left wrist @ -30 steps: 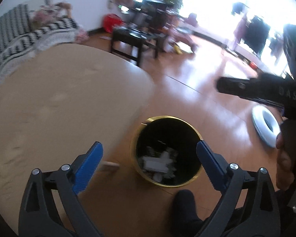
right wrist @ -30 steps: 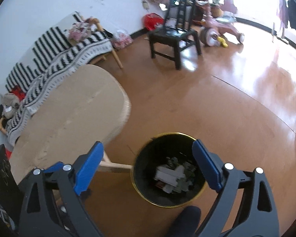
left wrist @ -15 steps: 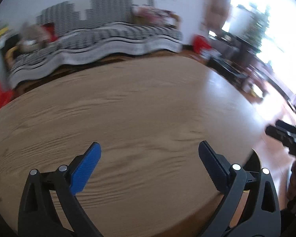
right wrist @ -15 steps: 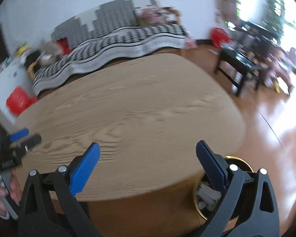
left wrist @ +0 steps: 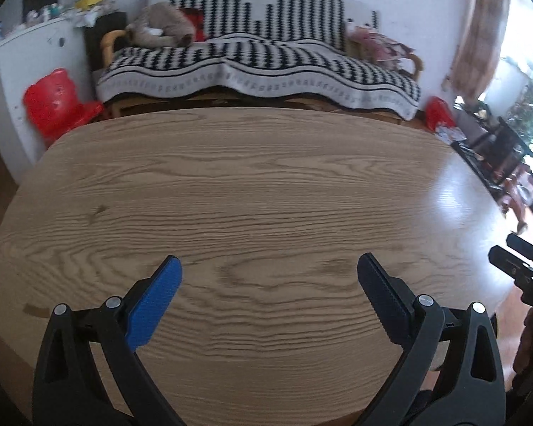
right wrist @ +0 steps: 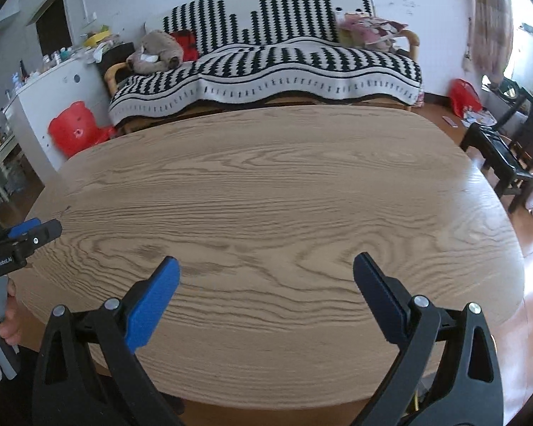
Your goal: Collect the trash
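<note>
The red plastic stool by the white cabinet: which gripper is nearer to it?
Left. The left gripper is on the red stool's side of the table; the right gripper is further right, away from it.

Black hand-held gripper [left wrist: 269, 284], blue pads [left wrist: 152, 305]

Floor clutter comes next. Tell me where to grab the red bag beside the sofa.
Probably its narrowed top, coming from above: the red bag sits upright on the floor and tapers upward, while its body looks slack. Handles are too small to see.
</note>
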A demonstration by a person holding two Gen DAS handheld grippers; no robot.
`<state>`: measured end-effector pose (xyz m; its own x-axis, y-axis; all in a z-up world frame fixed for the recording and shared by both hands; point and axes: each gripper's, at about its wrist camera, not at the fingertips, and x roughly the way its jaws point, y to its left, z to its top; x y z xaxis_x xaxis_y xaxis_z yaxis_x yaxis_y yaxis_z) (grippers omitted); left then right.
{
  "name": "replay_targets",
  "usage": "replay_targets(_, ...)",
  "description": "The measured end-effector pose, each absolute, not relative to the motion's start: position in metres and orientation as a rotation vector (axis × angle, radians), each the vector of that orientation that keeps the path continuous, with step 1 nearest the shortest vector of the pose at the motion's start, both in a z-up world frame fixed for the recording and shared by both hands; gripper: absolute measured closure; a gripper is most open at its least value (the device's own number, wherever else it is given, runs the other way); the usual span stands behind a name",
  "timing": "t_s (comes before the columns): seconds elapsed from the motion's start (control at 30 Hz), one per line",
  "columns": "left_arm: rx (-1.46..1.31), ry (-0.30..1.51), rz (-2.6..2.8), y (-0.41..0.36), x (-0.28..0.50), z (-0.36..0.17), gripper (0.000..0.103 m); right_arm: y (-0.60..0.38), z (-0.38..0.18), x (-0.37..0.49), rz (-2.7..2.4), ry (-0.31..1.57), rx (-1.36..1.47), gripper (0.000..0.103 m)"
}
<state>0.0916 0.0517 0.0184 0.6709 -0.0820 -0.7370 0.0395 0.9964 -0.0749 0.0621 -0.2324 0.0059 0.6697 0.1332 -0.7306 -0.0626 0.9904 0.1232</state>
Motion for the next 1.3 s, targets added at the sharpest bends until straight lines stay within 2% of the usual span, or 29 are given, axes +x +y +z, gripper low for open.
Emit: replay_targets(1.3,0.024,0.838,-0.042,0.040,0.089,0.014,0.007,-0.239,0.000,0.063,0.116,0.850,0.110,0.008)
